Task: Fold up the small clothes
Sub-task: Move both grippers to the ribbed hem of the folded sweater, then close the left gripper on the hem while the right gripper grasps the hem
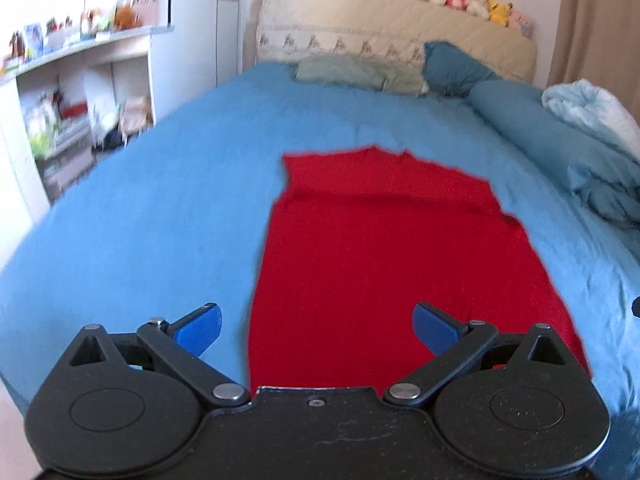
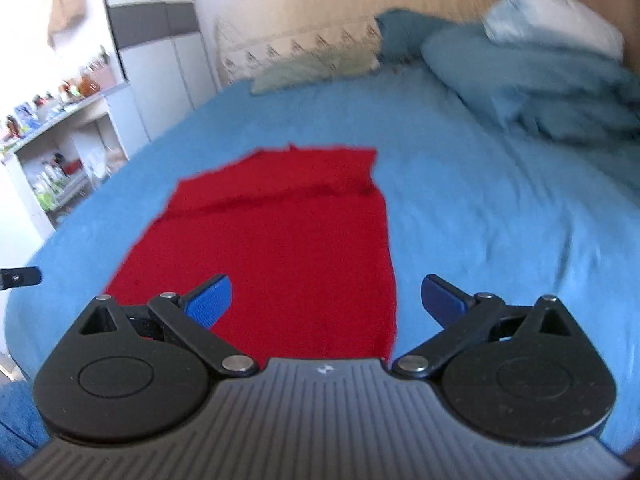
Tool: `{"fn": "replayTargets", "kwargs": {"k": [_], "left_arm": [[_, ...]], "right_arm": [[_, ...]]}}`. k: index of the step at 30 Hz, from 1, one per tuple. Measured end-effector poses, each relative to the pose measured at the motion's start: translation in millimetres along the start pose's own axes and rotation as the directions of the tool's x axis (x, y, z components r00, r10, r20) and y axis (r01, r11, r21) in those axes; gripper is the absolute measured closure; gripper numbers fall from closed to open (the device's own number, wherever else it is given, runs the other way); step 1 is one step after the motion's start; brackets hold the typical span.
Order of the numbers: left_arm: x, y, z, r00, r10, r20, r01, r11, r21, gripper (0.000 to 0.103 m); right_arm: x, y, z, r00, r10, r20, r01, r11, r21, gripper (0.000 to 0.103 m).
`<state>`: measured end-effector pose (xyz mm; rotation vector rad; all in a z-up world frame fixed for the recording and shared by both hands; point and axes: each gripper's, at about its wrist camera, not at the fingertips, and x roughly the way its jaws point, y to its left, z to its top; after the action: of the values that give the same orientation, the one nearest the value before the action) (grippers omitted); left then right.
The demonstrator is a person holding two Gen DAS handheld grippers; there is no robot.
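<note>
The red garment (image 1: 384, 248) lies flat near the bed's (image 1: 140, 208) front edge, ready for folding, while the left hand-held gripper (image 1: 317, 326) and right hand-held gripper (image 2: 326, 300) hover released, grasping nothing

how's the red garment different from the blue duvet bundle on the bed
The red garment lies flat in a neat long rectangle with one fold line across its far end; the blue duvet bundle is heaped and rumpled. The garment sits mid-bed, near both open grippers; the bundle is pushed to the right edge by the headboard. The garment is bare on top; the bundle carries a pale blanket. Both rest on the blue sheet.
</note>
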<state>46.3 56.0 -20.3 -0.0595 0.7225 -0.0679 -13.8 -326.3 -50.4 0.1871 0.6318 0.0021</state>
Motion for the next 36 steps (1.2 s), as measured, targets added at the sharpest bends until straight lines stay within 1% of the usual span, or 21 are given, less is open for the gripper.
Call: {"fn": "replayTargets", "kwargs": {"k": [4,6,7,9,10,12,14,15,16,18,20,21,28,31,34,36], "left_arm": [[19.0,14.8,-29.4,0.999,0.017,-0.048,-0.019,0.999,-0.035,0.004],[28.0,22.9,-38.5,0.998,0.005,-0.063,-0.010,0.997,-0.076,0.009],[32.5,26.9,-42.4,0.998,-0.011,-0.064,0.005,0.995,-0.099,0.009],[40.5,31.3,-48.7,0.998,-0.016,-0.067,0.008,0.993,-0.117,0.014],[46.2,32.9,-51.6,0.997,-0.015,-0.073,0.006,0.992,-0.122,0.015],[54.2,34.8,-57.6,0.996,-0.005,-0.087,-0.007,0.991,-0.132,0.022],[61.8,36.8,-61.7,0.995,0.005,-0.103,-0.020,0.990,-0.143,0.025],[65.1,36.8,-60.5,0.994,0.004,-0.111,-0.021,0.988,-0.152,0.028],[67.4,37.9,-60.6,0.994,0.001,-0.114,-0.019,0.987,-0.159,0.028],[70.1,37.4,-62.6,0.994,0.011,-0.112,-0.028,0.987,-0.156,0.029],[72.7,36.5,-65.2,0.993,0.018,-0.118,-0.034,0.990,-0.138,0.032],[74.7,35.3,-65.9,0.992,0.023,-0.124,-0.039,0.991,-0.129,0.035],[79.3,31.4,-70.6,0.992,0.034,-0.119,-0.046,0.994,-0.099,0.041],[79.2,31.1,-70.3,0.993,0.032,-0.116,-0.043,0.994,-0.097,0.046],[79.7,29.6,-69.7,0.993,0.027,-0.115,-0.038,0.995,-0.095,0.054],[80.2,30.1,-68.8,0.993,0.017,-0.120,-0.029,0.995,-0.099,0.063]], "right_arm": [[12.6,0.2,-30.1,0.999,-0.034,-0.012,0.034,0.999,0.021,0.000],[19.5,-0.4,-42.0,0.998,-0.069,-0.010,0.069,0.997,0.026,0.000],[22.2,-1.8,-45.2,0.996,-0.085,-0.017,0.086,0.996,0.027,0.000],[29.8,-5.1,-50.5,0.993,-0.117,-0.030,0.118,0.992,0.040,0.000],[33.4,-7.7,-53.8,0.991,-0.127,-0.035,0.128,0.990,0.050,0.000],[39.0,-11.8,-60.1,0.988,-0.145,-0.048,0.148,0.987,0.066,0.000],[46.5,-14.9,-64.3,0.984,-0.163,-0.065,0.168,0.983,0.070,0.000],[50.3,-16.0,-66.7,0.983,-0.167,-0.078,0.172,0.982,0.073,0.006],[54.0,-16.5,-68.6,0.982,-0.164,-0.090,0.172,0.982,0.076,0.009],[62.5,-19.0,-72.4,0.978,-0.168,-0.123,0.178,0.981,0.074,0.021],[67.8,-18.9,-75.9,0.975,-0.173,-0.139,0.183,0.981,0.064,0.027],[69.4,-18.2,-77.2,0.974,-0.179,-0.141,0.188,0.980,0.058,0.028],[73.8,-12.2,-80.7,0.973,-0.189,-0.135,0.194,0.981,0.025,0.036],[74.8,-12.8,-79.9,0.974,-0.184,-0.133,0.189,0.982,0.025,0.040],[74.0,-11.1,-81.3,0.976,-0.177,-0.129,0.183,0.983,0.029,0.048],[73.6,-9.9,-82.1,0.977,-0.175,-0.124,0.181,0.983,0.039,0.051]]}}
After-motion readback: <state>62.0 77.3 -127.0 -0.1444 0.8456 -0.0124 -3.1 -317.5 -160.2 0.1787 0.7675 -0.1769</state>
